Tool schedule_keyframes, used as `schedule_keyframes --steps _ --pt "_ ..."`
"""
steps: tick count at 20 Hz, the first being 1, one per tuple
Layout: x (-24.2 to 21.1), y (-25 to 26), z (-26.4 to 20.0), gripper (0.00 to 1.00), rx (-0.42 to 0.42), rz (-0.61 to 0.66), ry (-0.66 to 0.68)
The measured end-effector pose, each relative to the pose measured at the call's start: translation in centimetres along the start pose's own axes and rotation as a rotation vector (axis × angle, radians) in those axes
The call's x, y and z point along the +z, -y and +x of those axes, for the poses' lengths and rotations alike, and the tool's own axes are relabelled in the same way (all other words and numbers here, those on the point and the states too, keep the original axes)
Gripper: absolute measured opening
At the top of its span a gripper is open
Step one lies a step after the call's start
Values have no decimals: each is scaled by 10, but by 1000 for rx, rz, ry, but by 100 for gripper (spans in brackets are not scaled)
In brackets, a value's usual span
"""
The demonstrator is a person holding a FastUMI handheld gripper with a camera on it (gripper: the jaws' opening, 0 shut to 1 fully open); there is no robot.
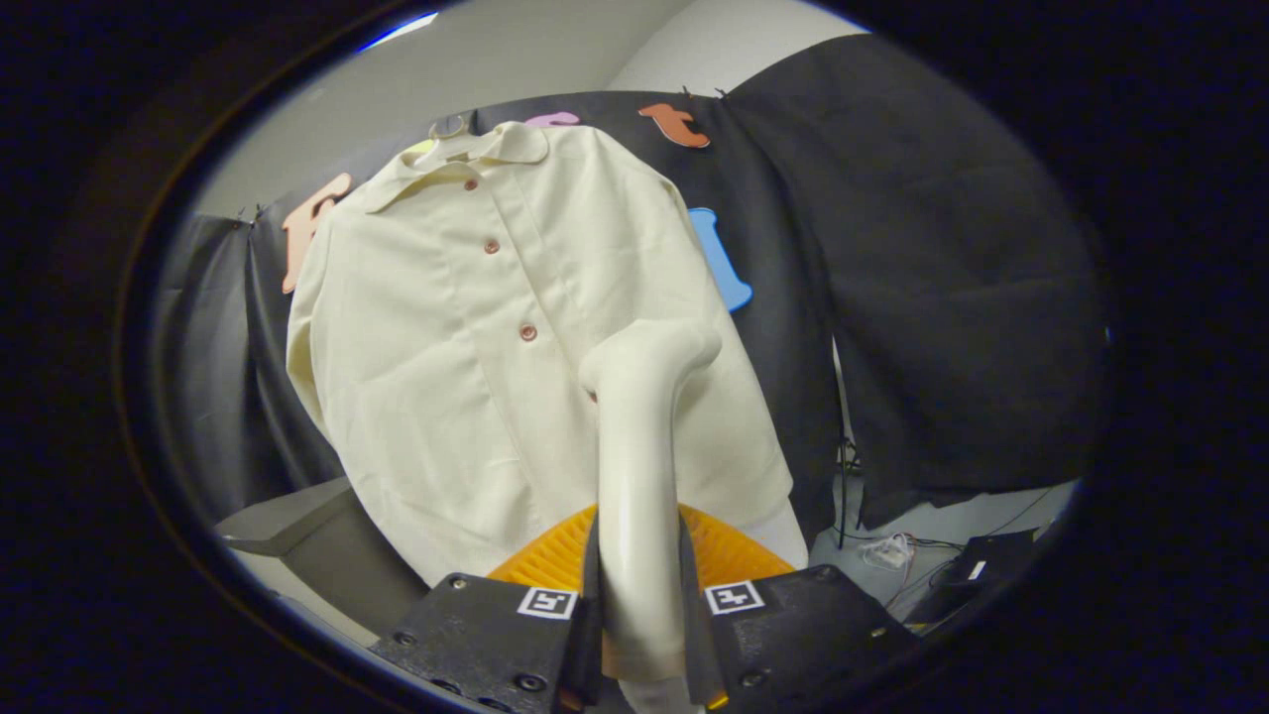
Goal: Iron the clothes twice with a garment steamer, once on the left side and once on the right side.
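Gripper view: the claw (pixel 639 605) is clamped on the handle of a cream plastic garment steamer (pixel 639 436), both fingers pressing its sides, its head raised against the lower middle of a pale yellow buttoned shirt (pixel 466 327) hanging just beyond. How many passes are done cannot be told (the cloth shows no trace); judging by position, ironing remains underway.

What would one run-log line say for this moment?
gripper: shut on steamer | steamer head: against shirt lower front | shirt: hanging, buttoned
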State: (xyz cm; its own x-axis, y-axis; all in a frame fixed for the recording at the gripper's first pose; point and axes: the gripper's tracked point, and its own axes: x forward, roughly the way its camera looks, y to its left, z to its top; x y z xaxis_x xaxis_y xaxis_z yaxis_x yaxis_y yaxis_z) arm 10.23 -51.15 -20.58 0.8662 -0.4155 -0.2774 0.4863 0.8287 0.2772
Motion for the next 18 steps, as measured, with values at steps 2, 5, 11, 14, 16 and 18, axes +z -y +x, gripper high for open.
schedule_keyframes --steps 2,5,11,14,16,18 --pt "-15 1 -4 32 1 -7 -27" --pt "-34 3 -12 32 -2 -7 -55" --pt "-68 5 -36 32 5 4 -103" --pt "-77 -8 -51 32 25 17 -118" --pt "-76 -28 -67 32 64 22 -109" --pt "-71 -49 -80 32 101 23 -102"
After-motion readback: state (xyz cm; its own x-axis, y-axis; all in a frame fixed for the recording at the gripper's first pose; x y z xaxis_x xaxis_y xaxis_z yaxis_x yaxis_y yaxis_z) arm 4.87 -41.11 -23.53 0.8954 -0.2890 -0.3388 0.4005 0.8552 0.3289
